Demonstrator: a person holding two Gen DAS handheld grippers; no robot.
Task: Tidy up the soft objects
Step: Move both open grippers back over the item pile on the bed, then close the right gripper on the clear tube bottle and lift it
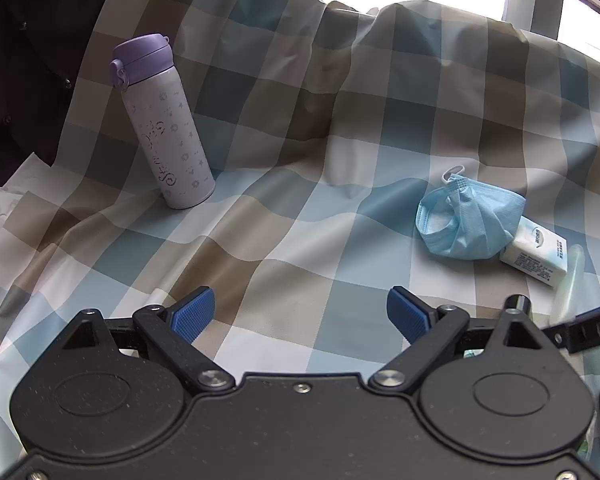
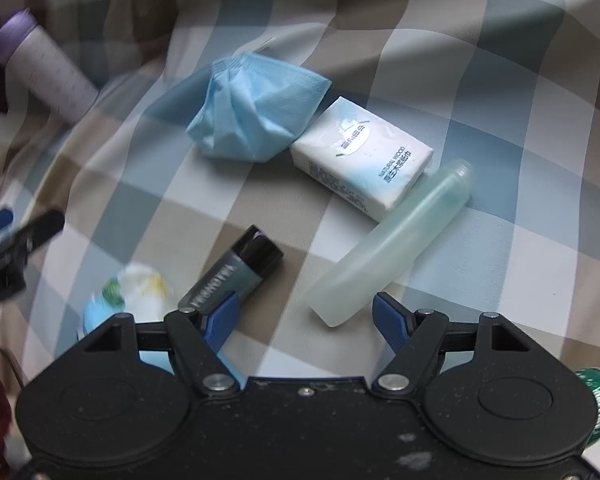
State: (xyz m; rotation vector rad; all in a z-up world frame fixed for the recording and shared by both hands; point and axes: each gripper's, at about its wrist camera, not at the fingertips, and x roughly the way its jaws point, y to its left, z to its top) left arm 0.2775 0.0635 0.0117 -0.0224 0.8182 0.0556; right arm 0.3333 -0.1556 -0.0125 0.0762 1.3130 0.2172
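**Both grippers open above the checked cloth**

Your left gripper hangs with its jaws spread wide and nothing between them. Your right gripper is also open and empty, just above the near end of a pale green tube. The crumpled blue face mask lies on the checked cloth, touching the white tissue pack to its right. A dark lighter lies near your right gripper's left finger. The purple-lidded flask stands far left.
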